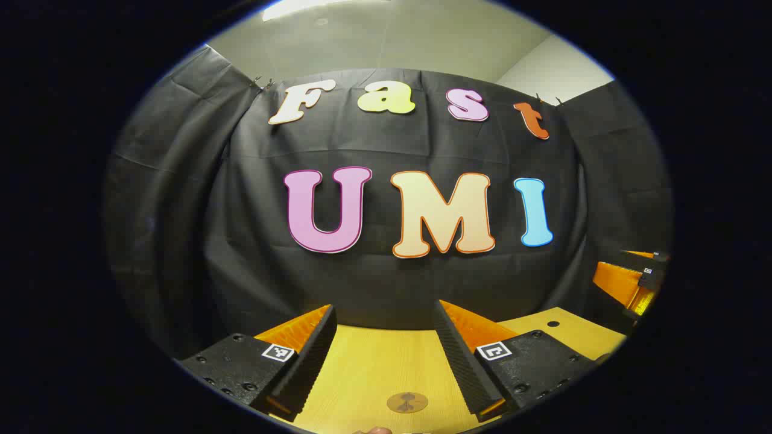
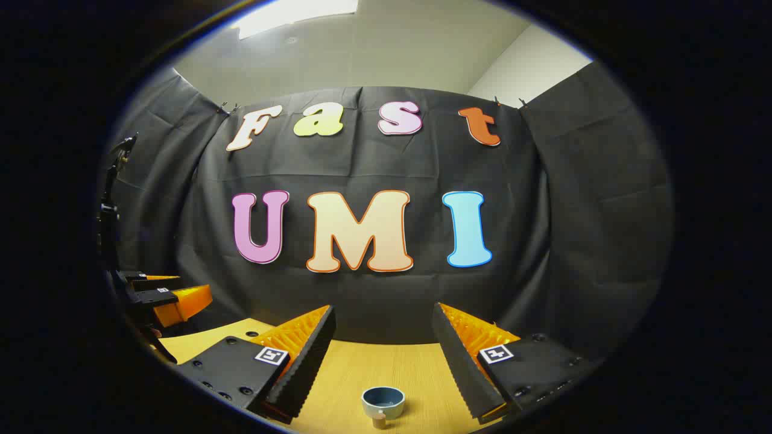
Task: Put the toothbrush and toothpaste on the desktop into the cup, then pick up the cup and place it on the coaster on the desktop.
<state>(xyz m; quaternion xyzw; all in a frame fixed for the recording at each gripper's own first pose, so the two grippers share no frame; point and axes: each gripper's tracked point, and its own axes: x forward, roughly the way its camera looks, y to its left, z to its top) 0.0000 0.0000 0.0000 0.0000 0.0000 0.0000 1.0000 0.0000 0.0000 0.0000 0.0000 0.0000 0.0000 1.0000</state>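
Counter (image 2: 362, 367): light wood grain | cup (image 2: 383, 401): upright on counter | coaster (image 1: 407, 402): flat on counter

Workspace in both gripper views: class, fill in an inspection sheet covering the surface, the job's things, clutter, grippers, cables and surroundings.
Surface: wooden desktop, with small dark holes near its far edge.
Job's things: cup stands upright on the desktop in the right gripper view, a small brown thing just in front of it; round coaster lies flat in the left gripper view. Toothbrush and toothpaste: nothing seen.
Clutter: nothing seen.
Grippers: left gripper open, above the coaster; right gripper open, above the cup. Both hold nothing.
Cables: nothing seen.
Surroundings: black cloth wall behind the desktop, pale ceiling with a light above.
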